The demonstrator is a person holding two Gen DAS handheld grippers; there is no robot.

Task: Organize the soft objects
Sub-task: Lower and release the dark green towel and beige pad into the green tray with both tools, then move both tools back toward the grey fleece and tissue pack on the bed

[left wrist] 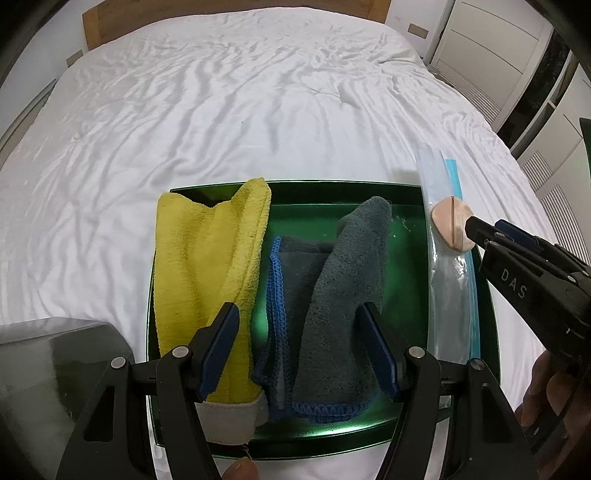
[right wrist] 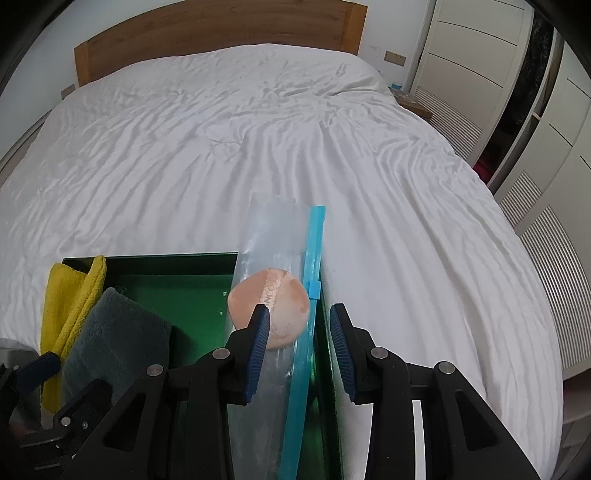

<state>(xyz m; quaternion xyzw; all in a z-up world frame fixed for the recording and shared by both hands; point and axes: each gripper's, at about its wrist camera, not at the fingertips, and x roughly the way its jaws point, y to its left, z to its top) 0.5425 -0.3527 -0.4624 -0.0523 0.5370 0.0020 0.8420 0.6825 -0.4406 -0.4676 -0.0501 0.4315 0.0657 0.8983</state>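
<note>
two grippers angle steeply down over a green tray lying on a white bed. at left, the left gripper hovers with its jaws set fairly wide and nothing pinched, one blue pad over the yellow towel, the other over the grey cloth. both cloths lie lengthwise in the tray, long axes running away from the gripper toward the headboard. further right, a clear zip bag rests along the tray's right edge, its blue seal strip pointing up the bed. a round peach sponge sits on the bag. the right gripper hangs just behind it, jaws parted and empty, the sponge touching the left pad's tip and the bag's strip between the pads.
</note>
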